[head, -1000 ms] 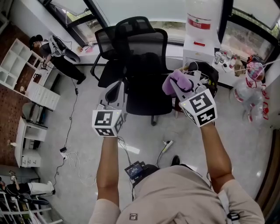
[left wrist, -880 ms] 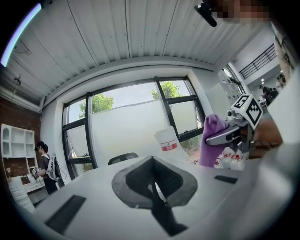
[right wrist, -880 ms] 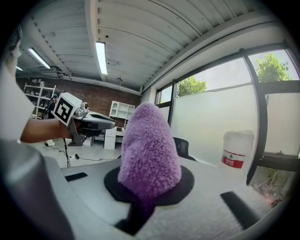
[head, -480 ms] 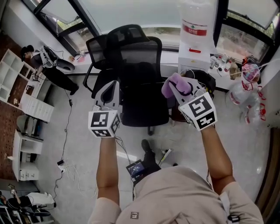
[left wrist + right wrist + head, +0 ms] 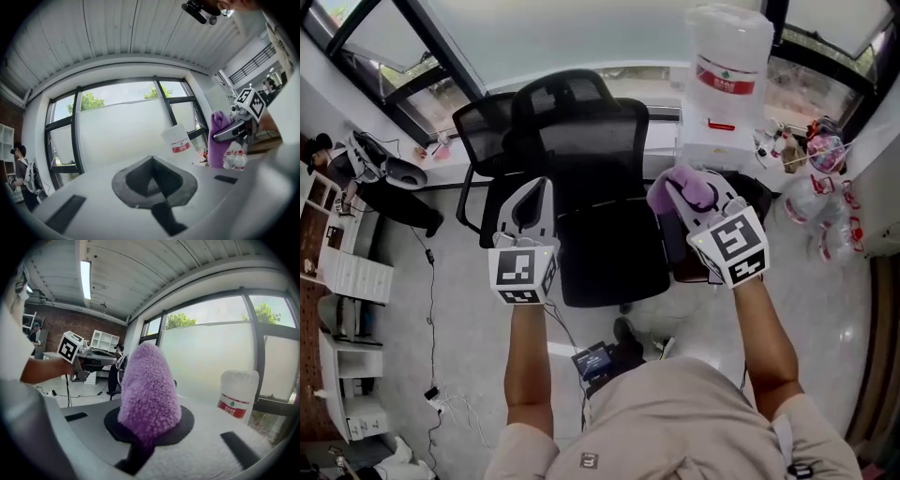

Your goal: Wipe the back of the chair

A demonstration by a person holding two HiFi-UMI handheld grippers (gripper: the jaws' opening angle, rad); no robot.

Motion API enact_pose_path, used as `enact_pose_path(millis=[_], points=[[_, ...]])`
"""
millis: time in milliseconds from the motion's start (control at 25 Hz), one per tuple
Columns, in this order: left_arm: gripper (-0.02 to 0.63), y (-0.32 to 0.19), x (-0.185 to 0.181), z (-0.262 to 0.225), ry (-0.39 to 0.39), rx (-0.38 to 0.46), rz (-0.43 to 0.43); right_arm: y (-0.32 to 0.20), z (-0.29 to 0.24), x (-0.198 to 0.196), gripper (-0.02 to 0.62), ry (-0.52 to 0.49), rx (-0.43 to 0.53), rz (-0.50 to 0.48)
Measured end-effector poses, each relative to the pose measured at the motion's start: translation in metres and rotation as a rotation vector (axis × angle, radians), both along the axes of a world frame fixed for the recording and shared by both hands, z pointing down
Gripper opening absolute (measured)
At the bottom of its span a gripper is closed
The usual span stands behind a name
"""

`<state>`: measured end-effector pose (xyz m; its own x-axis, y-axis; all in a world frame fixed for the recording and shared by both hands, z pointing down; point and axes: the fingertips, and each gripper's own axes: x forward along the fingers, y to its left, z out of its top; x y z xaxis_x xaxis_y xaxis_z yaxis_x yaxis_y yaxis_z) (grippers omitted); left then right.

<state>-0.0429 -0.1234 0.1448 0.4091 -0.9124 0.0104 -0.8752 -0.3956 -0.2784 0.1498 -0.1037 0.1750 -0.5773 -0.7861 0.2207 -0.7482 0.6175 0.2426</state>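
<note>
A black office chair stands in front of me in the head view, with its mesh back (image 5: 591,141) and headrest at the far side and its seat (image 5: 609,248) towards me. My left gripper (image 5: 534,192) hovers over the seat's left edge, shut with nothing in it (image 5: 152,180). To the right of the seat, my right gripper (image 5: 680,187) is shut on a fluffy purple cloth (image 5: 675,183). That cloth (image 5: 149,390) fills the middle of the right gripper view. Both grippers stay short of the chair back.
A second black chair (image 5: 483,131) stands behind and to the left. A water dispenser with a big bottle (image 5: 727,66) is at the back right, beside a black bag (image 5: 755,192) and plastic bottles (image 5: 816,202). A person (image 5: 366,169) and white shelves (image 5: 352,272) are far left. Cables (image 5: 431,281) lie on the floor.
The view has closed in on the chair, which now sits nearer and lower between my grippers. Both grippers kept their hold and spacing.
</note>
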Motion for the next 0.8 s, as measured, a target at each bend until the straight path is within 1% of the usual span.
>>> enact_pose_path(millis=[120,360,480,640,800], points=[[0.006,-0.042,-0.023,0.003,-0.007,-0.001,0.020,-0.037,0.003,-0.023,0.020,-0.002,-0.005,0.024],[0.006,-0.100,-0.074,0.005,0.031,-0.015,0.042,-0.091,-0.002,-0.061,0.020,0.005,-0.006,0.074],[0.006,-0.119,-0.094,0.009,0.045,-0.015,0.044,-0.112,-0.006,-0.075,0.020,0.004,0.005,0.092],[0.006,-0.138,-0.117,0.017,0.064,-0.023,0.024,-0.140,-0.007,-0.095,0.021,-0.007,0.019,0.103],[0.006,-0.155,-0.135,0.034,0.059,-0.042,-0.006,-0.171,0.003,-0.116,0.021,-0.029,0.012,0.095]])
